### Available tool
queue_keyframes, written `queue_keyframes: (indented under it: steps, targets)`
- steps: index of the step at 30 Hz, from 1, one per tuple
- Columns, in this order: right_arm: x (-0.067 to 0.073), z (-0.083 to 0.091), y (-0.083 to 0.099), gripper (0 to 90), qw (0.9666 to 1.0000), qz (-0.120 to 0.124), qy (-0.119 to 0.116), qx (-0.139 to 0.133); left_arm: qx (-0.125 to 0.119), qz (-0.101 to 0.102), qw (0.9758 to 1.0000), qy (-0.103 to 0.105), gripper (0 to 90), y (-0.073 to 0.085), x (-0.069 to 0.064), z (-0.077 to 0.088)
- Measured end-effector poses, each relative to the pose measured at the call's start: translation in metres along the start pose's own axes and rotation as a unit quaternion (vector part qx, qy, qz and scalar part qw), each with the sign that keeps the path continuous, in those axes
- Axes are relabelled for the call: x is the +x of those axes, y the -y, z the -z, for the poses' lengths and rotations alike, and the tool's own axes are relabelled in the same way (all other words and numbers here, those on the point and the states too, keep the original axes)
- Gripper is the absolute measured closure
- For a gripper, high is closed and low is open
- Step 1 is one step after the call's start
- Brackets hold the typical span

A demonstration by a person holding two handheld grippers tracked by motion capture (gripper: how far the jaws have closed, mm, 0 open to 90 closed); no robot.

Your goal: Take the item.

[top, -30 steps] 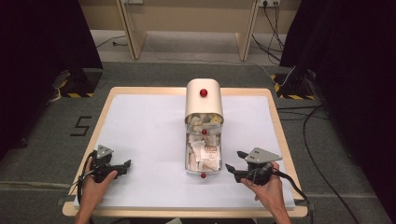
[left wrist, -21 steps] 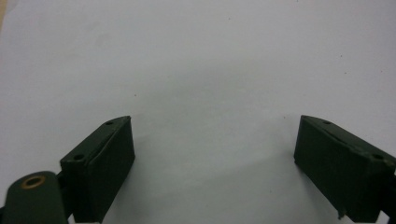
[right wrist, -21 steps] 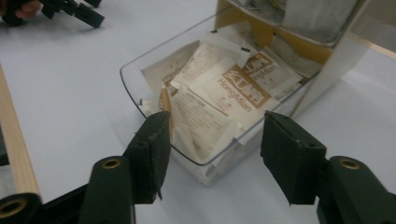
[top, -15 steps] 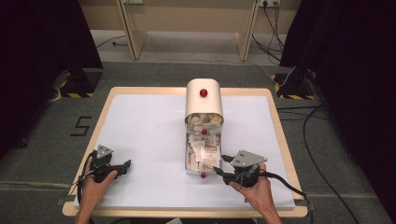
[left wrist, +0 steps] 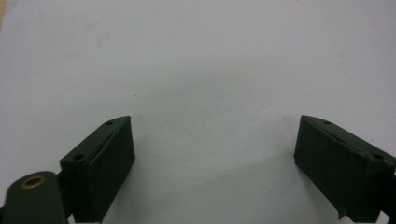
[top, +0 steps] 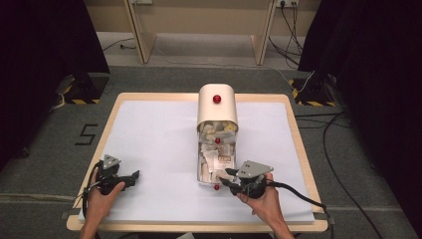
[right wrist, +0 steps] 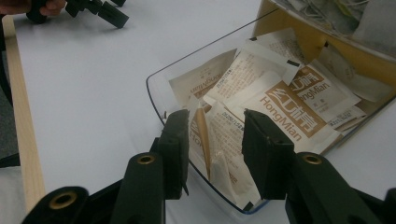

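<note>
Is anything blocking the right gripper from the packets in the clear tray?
Nothing visible. The right gripper is over the near end of the clear tray, its jaws, which have just been closing, either side of the top sachets. Whether the pads touch one yet cannot be told.

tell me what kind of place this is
Likely a lab or recording room, not a home: a white-topped table stands alone on grey carpet, dark curtains hang at both sides, and hazard-striped stand bases sit on the floor.
</note>
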State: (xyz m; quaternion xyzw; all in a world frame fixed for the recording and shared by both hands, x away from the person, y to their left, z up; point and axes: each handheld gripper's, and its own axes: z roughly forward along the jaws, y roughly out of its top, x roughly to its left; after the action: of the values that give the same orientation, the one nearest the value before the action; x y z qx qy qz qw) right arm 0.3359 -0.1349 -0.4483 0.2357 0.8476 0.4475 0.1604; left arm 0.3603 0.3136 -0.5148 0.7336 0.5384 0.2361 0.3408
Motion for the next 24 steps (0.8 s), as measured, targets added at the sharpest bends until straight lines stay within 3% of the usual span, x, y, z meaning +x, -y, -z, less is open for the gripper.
queue_keyframes:
  steps: [8,15,24]
  targets:
    - [-0.002,-0.015,0.001,74.0,0.9998,0.005,-0.011,0.015,0.0,0.0,1.0,0.0,11.3,0.0,0.0,0.0]
    - [-0.003,-0.018,0.001,85.2,0.9996,0.011,-0.019,0.016,0.0,0.0,1.0,0.0,11.3,0.0,0.0,0.0]
    - [-0.005,-0.009,-0.004,88.1,0.9996,0.004,-0.027,-0.01,0.0,0.0,1.0,0.0,11.3,0.0,0.0,0.0]
